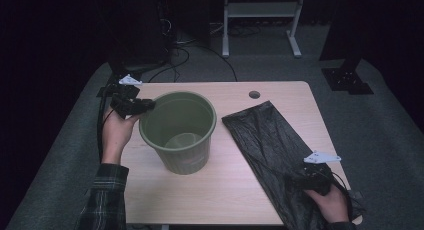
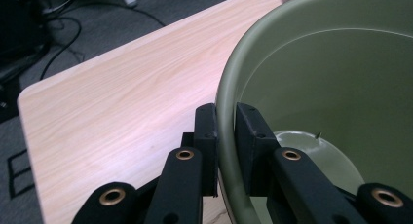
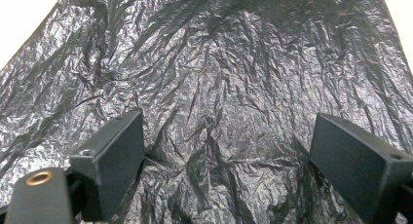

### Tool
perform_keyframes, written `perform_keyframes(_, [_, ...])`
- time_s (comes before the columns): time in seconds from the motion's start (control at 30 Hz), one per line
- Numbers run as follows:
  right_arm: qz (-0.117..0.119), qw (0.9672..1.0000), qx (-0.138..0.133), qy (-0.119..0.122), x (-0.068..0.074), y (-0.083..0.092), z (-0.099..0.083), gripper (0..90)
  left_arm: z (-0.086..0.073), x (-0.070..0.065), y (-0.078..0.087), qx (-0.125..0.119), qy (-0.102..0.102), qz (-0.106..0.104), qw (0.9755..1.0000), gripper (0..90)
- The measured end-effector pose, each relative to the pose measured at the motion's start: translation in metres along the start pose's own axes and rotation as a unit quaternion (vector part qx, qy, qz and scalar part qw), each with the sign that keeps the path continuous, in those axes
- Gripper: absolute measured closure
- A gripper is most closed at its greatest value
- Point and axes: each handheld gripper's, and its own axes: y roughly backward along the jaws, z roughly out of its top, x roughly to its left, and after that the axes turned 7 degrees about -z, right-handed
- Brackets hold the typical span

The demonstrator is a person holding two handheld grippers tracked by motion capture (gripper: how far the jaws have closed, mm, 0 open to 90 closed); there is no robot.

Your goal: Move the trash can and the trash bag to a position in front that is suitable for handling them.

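Observation:
An empty olive-green plastic bin [image 1: 177,132] stands upright on the left half of the wooden table [image 1: 220,200]. My left gripper [image 1: 144,106] is shut on its left rim. In the left gripper view one jaw sits outside the bin [image 2: 316,83] wall and the other inside, with my left gripper [image 2: 225,114] pinching the rim between them. A crumpled black trash bag [image 1: 265,135] lies flat on the right half of the table. My right gripper [image 1: 306,177] hovers over its near end. In the right gripper view my right gripper [image 3: 229,151] stands wide open above the bag [image 3: 219,63], nothing between the pads.
A round cable hole [image 1: 254,94] is in the table top near the far edge. A white metal frame [image 1: 260,20] and loose cables [image 1: 175,55] lie on the grey floor beyond the table. The bag's near end hangs over the table's front right corner.

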Motion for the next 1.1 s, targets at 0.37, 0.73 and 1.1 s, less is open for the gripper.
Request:
perform_keyframes(0.37, [0.000,1.0000,0.000,0.000,0.000,0.000,0.000,11.8,0.006,-0.035,-0.010,0.003,-0.029,-0.041,0.9987,79.7])
perform_keyframes(0.73, [0.000,1.0000,0.000,0.001,0.000,0.000,0.000,11.8,0.009,-0.068,-0.017,-0.001,-0.052,-0.072,0.9961,79.8])
perform_keyframes(1.1, [0.000,1.0000,0.001,0.000,0.000,0.000,0.000,11.8,0.007,-0.085,-0.018,-0.005,-0.060,-0.081,0.9949,79.7])
